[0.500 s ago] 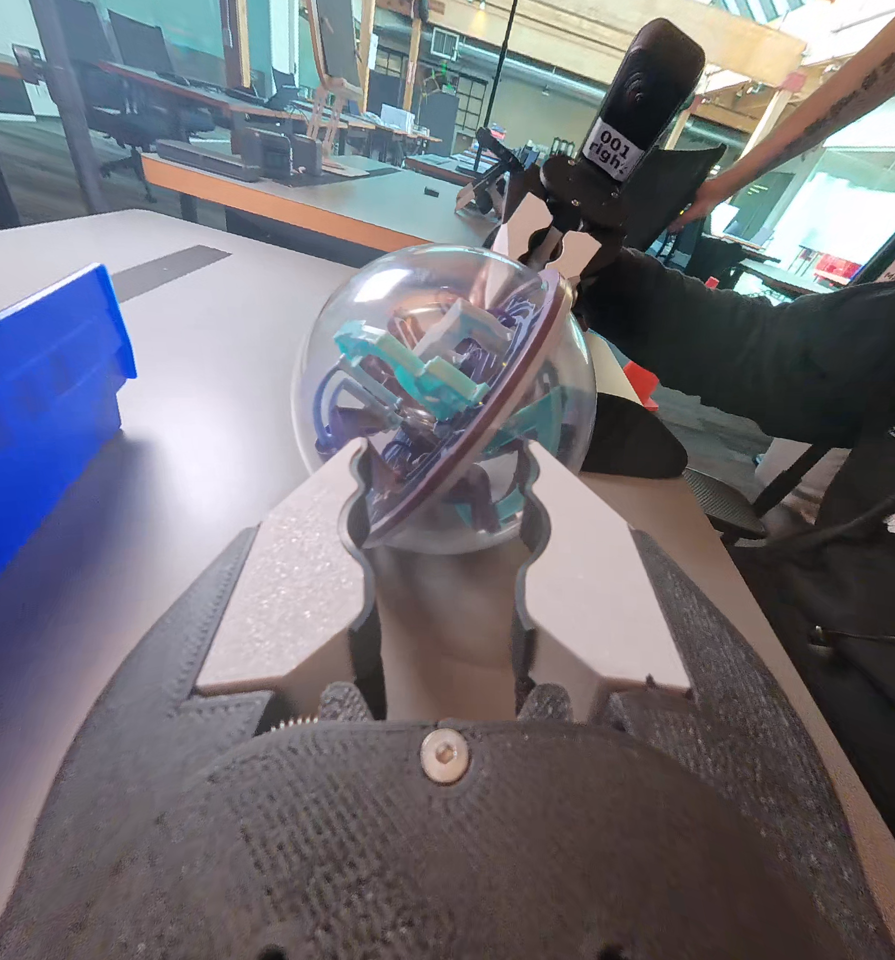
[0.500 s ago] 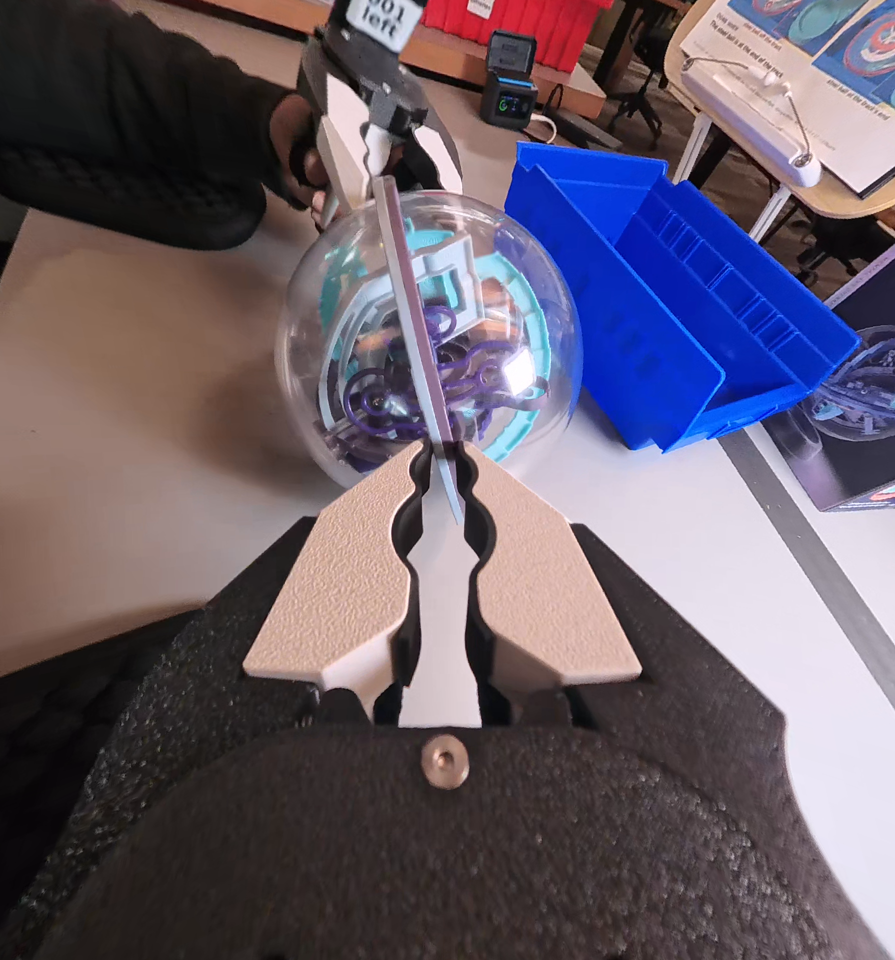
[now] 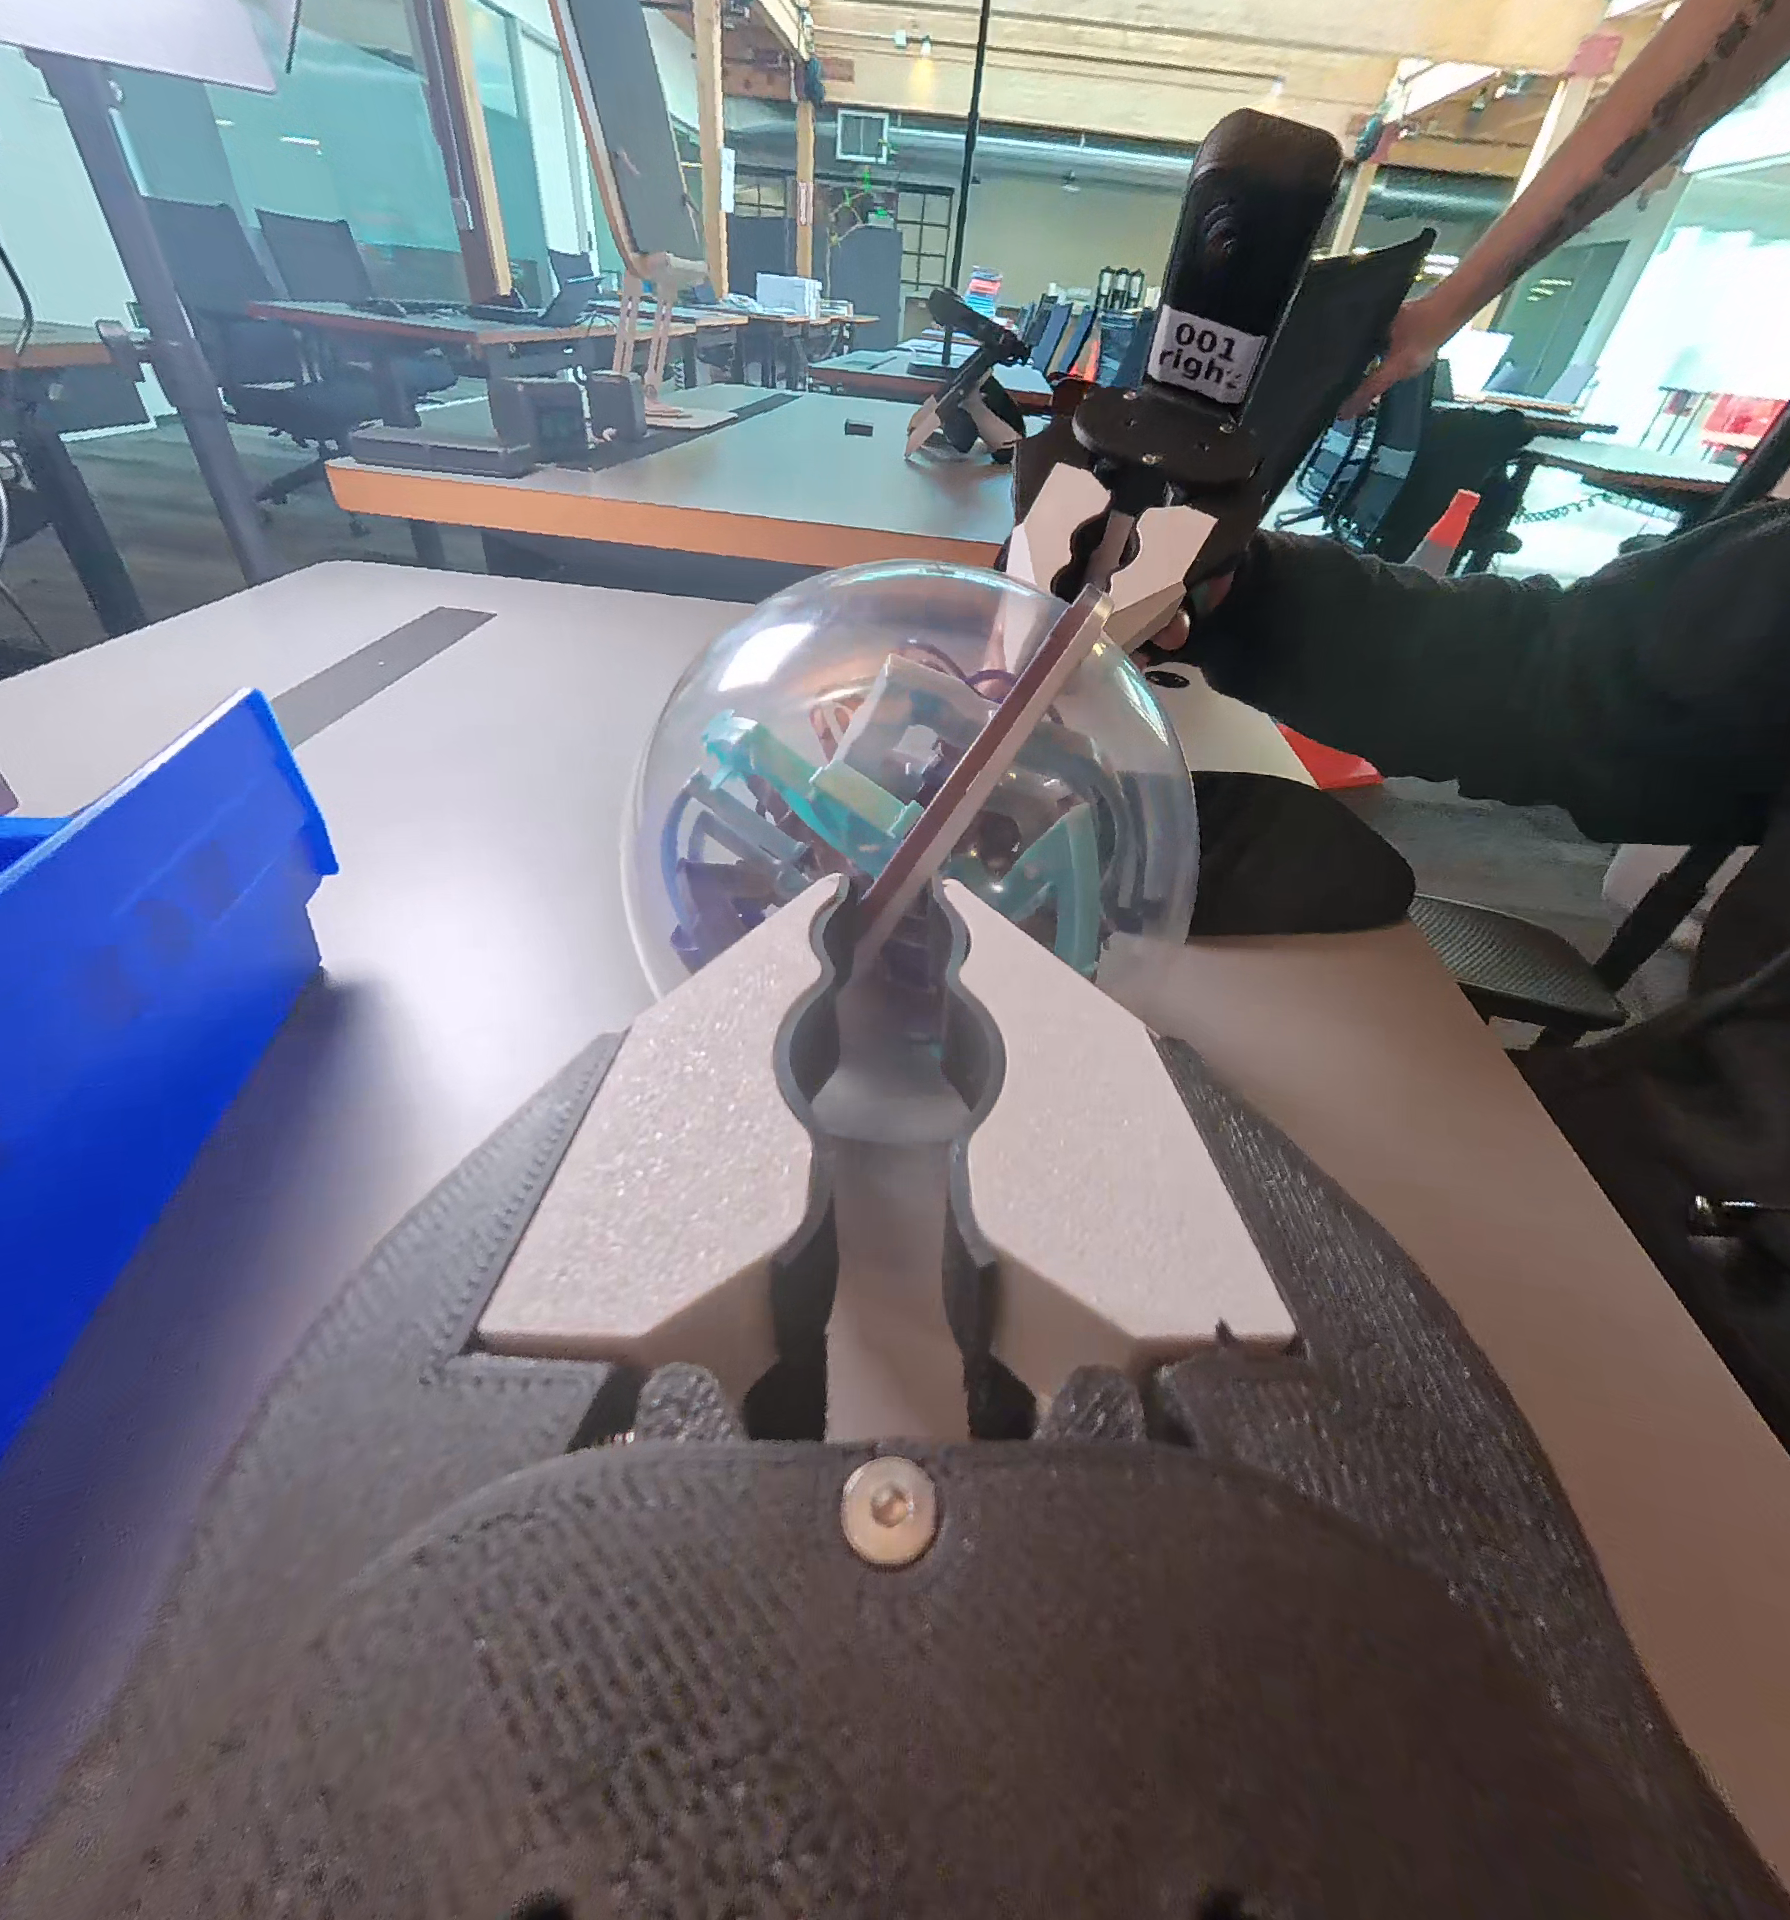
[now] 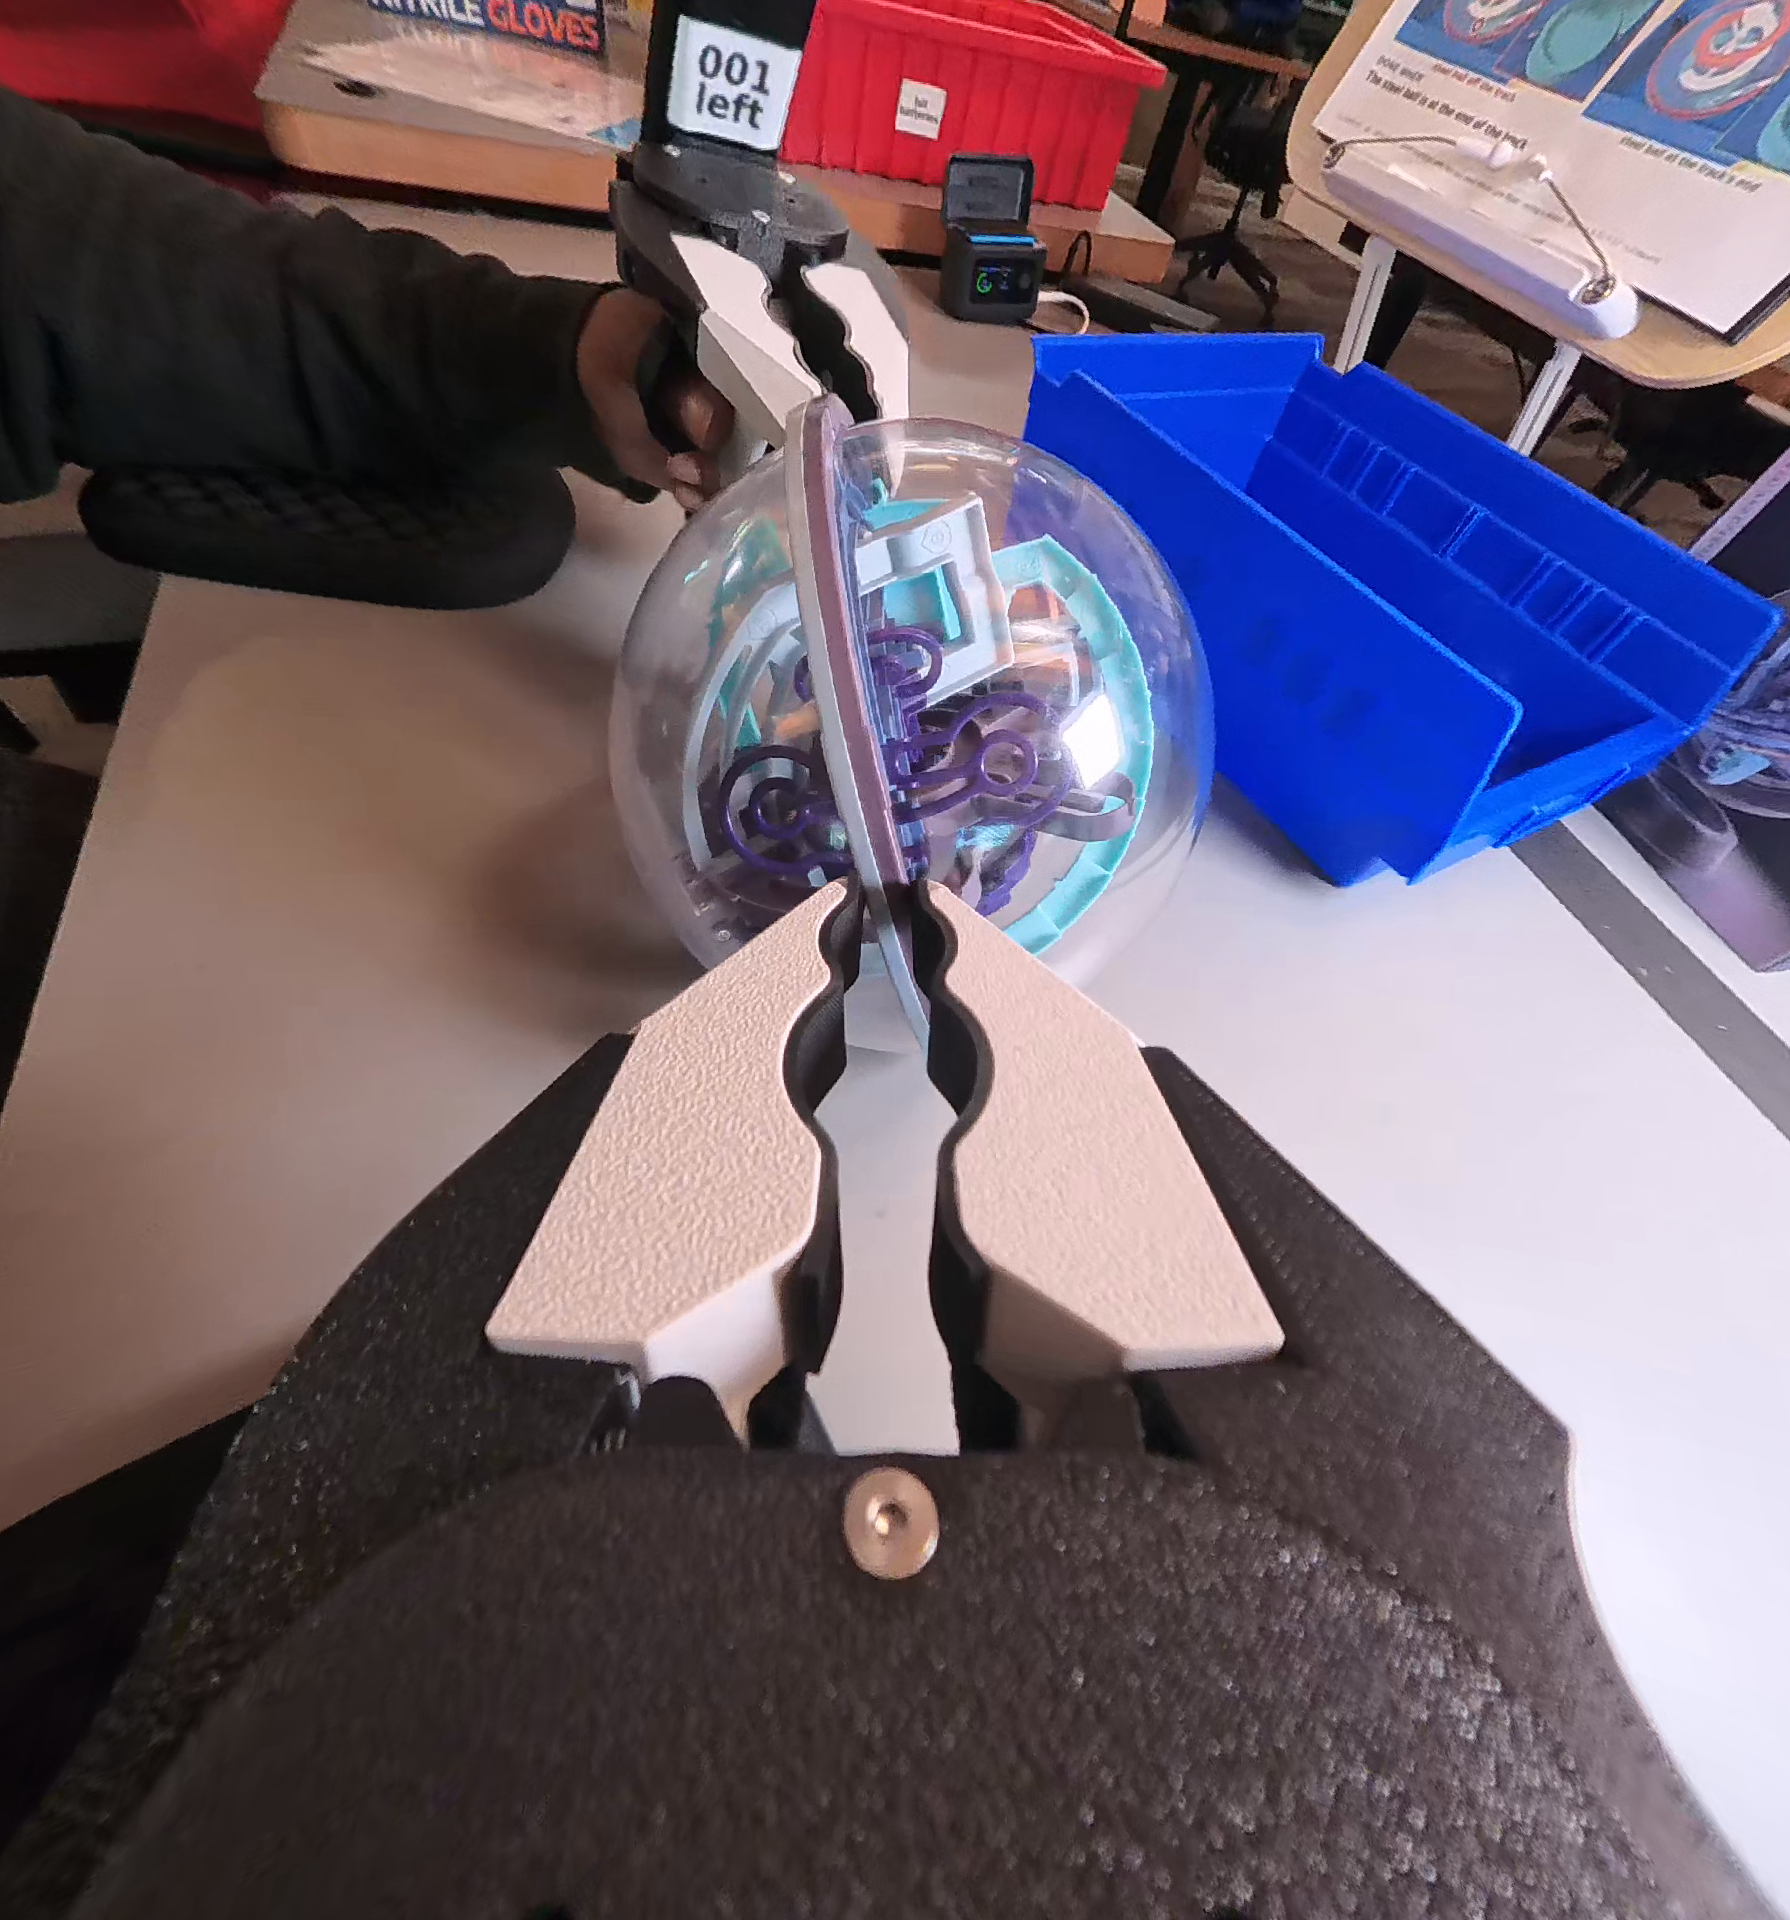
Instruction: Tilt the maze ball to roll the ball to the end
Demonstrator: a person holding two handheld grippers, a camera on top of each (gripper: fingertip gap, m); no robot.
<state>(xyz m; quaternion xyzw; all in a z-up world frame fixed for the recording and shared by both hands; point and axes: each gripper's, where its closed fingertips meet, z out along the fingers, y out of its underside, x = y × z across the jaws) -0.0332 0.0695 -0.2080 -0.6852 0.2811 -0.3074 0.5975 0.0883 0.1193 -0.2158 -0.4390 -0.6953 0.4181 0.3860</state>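
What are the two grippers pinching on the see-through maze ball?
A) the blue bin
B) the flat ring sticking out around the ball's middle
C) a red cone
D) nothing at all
B: the left gripper and the right gripper each close on the thin ring that runs around the clear maze ball, from opposite sides.
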